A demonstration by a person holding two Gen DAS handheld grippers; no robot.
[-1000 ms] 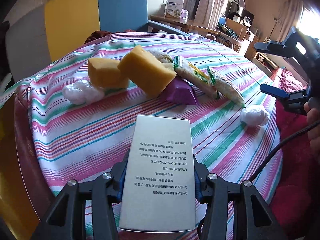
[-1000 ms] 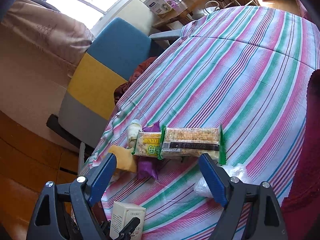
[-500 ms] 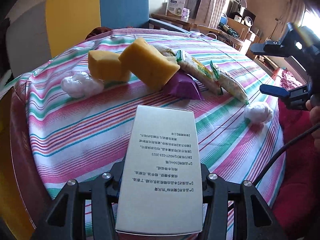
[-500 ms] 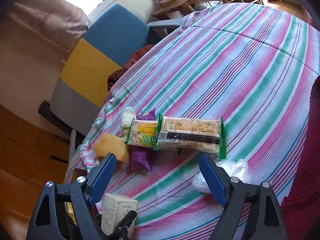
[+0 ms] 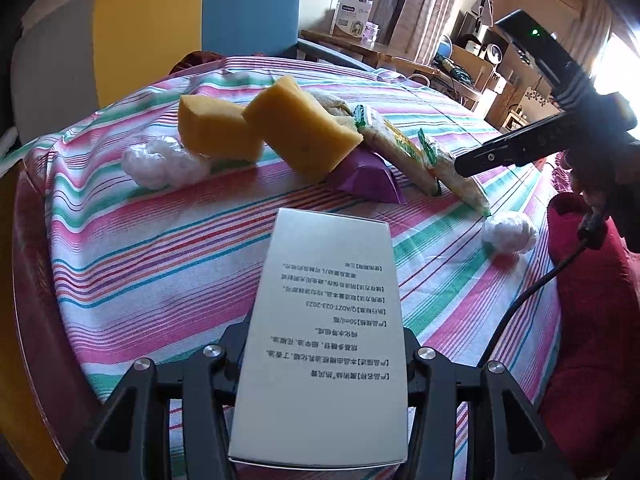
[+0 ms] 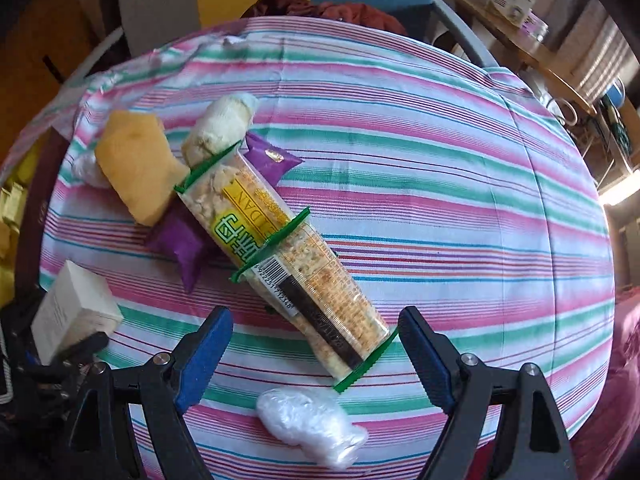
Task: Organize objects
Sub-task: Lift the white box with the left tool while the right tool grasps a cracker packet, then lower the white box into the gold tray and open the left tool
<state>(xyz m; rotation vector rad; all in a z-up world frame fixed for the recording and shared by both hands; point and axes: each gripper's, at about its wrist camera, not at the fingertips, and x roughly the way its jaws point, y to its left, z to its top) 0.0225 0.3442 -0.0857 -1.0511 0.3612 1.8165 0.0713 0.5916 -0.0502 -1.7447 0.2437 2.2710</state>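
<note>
Striped cloth in pink, green and white covers the round table [image 6: 440,168], with a chair upholstered in grey, yellow and blue [image 5: 200,20] behind it and cluttered wooden shelves further back by the curtains.

Near the table's left part lies a loose heap: two yellow sponges [image 5: 304,128], a purple packet [image 6: 180,244] partly under them, a pale roll in wrapping [image 6: 224,124], and two long snack bars in clear wrappers with green ends [image 6: 304,276] lying end to end on a slant, the upper one over the purple packet. One crumpled white plastic ball [image 6: 308,424] sits just below the lower bar's end; another crumpled ball [image 5: 160,160] lies beside the sponges.

The left gripper [image 5: 324,364] clamps a white carton [image 5: 324,336] by its long sides, the printed face up, held over the near edge of the cloth; whether its far end touches the cloth is hard to tell.

The right gripper [image 6: 316,344] hangs over the lower snack bar with its blue-padded jaws spread wide, the bar's end lying between them in this view, the pads clear of it. In the left wrist view its dark body shows at the right, with a cable trailing down.
</note>
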